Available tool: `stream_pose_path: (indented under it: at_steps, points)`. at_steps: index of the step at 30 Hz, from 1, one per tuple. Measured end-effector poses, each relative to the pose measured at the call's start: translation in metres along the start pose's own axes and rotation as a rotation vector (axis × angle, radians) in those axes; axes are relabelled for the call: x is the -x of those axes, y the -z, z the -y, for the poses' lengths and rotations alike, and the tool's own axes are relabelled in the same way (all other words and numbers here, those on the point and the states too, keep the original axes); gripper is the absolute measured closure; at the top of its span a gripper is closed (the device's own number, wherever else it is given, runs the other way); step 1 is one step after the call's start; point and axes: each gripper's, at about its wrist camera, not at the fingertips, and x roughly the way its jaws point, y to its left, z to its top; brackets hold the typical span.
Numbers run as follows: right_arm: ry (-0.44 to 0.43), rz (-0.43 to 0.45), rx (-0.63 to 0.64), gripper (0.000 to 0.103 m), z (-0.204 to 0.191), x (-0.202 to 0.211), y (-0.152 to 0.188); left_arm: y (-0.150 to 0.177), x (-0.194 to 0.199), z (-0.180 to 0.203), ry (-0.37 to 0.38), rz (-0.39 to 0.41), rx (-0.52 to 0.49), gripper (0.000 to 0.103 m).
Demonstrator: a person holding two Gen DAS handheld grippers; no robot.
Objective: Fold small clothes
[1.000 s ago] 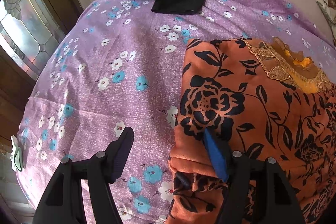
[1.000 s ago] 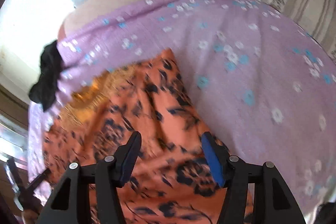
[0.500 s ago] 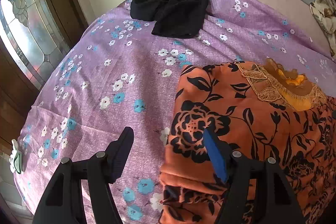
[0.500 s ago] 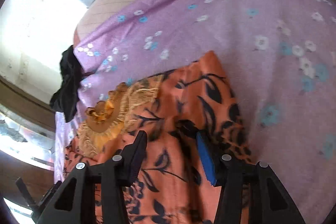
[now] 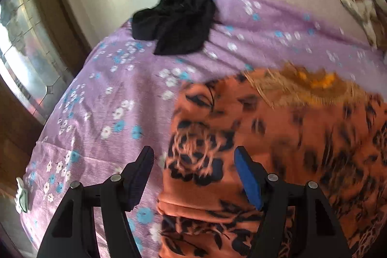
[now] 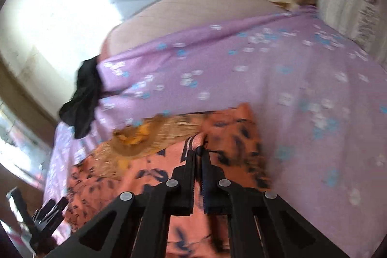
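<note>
Orange floral garment (image 5: pixel 278 137) lay near the black clothing (image 5: pixel 176 23); my right gripper (image 6: pixel 197 151) pinched its fabric, my left gripper (image 5: pixel 193 161) gaped empty. I feared the thin pinch slipping.

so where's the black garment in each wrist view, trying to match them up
Left wrist: the black garment lies top centre, at the far edge of the purple sheet.
Right wrist: the black garment hangs at the left, off the sheet's corner.
Shared landmark: the gold neckline of the orange floral garment.
</note>
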Motion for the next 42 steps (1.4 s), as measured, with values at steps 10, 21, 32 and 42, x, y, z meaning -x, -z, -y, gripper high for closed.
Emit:
stream_pose_path:
  at_steps: [10,21,32,42]
  points:
    - [0.090,0.020,-0.082,0.095,0.023,0.002,-0.007,0.002,-0.003,0.010,0.015,-0.038,-0.045,0.034]
    - [0.018,-0.175,0.032,0.095,-0.007,-0.031,0.011,0.003,-0.005,0.021,0.020,-0.029,-0.070,0.028]
    - [-0.054,-0.157,0.102,0.095,-0.035,-0.045,0.014,-0.002,-0.011,0.024,0.036,-0.013,-0.072,0.027]
    - [-0.073,-0.182,0.101,0.094,-0.018,-0.018,0.040,0.003,-0.003,0.019,0.028,0.020,-0.046,0.023]
